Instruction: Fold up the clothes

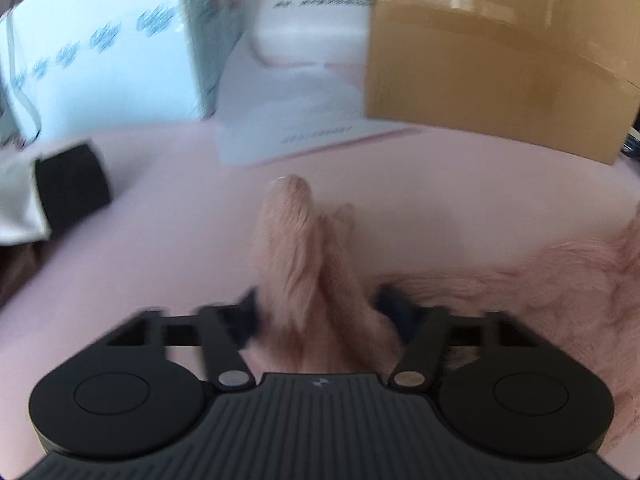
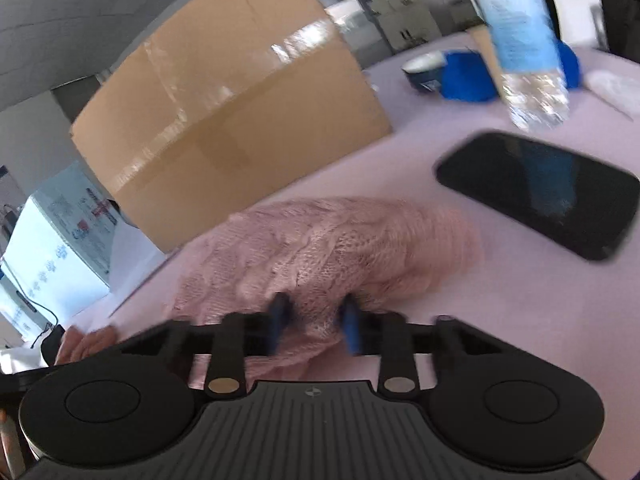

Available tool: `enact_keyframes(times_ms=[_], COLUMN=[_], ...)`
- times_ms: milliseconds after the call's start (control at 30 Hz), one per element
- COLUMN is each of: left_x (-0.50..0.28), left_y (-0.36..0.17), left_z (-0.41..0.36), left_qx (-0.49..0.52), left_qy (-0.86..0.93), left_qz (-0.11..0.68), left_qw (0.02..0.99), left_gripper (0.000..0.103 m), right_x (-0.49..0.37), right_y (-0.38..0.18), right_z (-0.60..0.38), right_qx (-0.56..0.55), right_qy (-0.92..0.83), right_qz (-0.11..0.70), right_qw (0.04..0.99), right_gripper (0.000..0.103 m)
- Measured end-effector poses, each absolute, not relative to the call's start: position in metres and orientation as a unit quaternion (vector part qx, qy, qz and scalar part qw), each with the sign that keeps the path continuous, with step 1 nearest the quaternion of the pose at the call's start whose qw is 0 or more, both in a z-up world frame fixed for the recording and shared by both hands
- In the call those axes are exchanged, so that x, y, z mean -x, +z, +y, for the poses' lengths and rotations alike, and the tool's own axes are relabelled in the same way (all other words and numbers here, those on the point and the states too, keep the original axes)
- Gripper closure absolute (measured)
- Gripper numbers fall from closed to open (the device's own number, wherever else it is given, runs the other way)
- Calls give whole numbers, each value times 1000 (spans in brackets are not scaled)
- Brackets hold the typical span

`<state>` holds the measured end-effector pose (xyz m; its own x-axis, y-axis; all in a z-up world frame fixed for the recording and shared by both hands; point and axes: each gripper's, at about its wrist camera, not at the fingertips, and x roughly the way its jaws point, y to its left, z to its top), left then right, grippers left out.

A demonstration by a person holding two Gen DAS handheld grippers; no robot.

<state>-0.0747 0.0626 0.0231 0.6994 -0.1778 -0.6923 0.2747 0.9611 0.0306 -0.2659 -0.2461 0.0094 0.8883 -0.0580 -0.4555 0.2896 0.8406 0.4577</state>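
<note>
Now both tongs are pinching the pink knit sweater [image 2: 332, 248], one on each side of it. The left tongs [image 1: 316, 316] squeeze a bunched-up fold that sticks up between the blue pads. The right tongs [image 2: 316, 322] squeeze the near edge, and the rest of the sweater lies in a soft heap just ahead of them on the pink surface [image 2: 420, 320].

A brown cardboard box [image 2: 240, 120] stands close behind the heap. A black phone [image 2: 540, 192] lies ahead and to the right of the right tongs, and a water bottle [image 2: 524, 40] stands past it.

I think the fluffy knit could slip out, because each grip only holds a small bunch. If the sweater swings wide, it could hit the phone or tip the bottle.
</note>
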Motion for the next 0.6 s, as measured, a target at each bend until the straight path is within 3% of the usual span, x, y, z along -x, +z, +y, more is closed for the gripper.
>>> enact_keyframes(times_ms=[167, 433, 567, 600], left_x=[39, -32, -32, -32], left_y=[33, 50, 51, 48], left_z=[50, 93, 94, 96], left_qx=[-70, 7, -10, -10], left_qy=[-76, 25, 27, 18], left_qz=[365, 331, 329, 346], left_qw=[925, 943, 944, 938], left_gripper=[82, 82, 81, 76], right_x=[232, 198, 196, 197], right_y=[34, 42, 44, 43], right_z=[-208, -185, -184, -186], right_qx=[-172, -159, -136, -132], right_qy=[-121, -121, -91, -91], right_qz=[152, 110, 162, 189], right_qw=[966, 974, 973, 969], right_gripper=[94, 94, 94, 94])
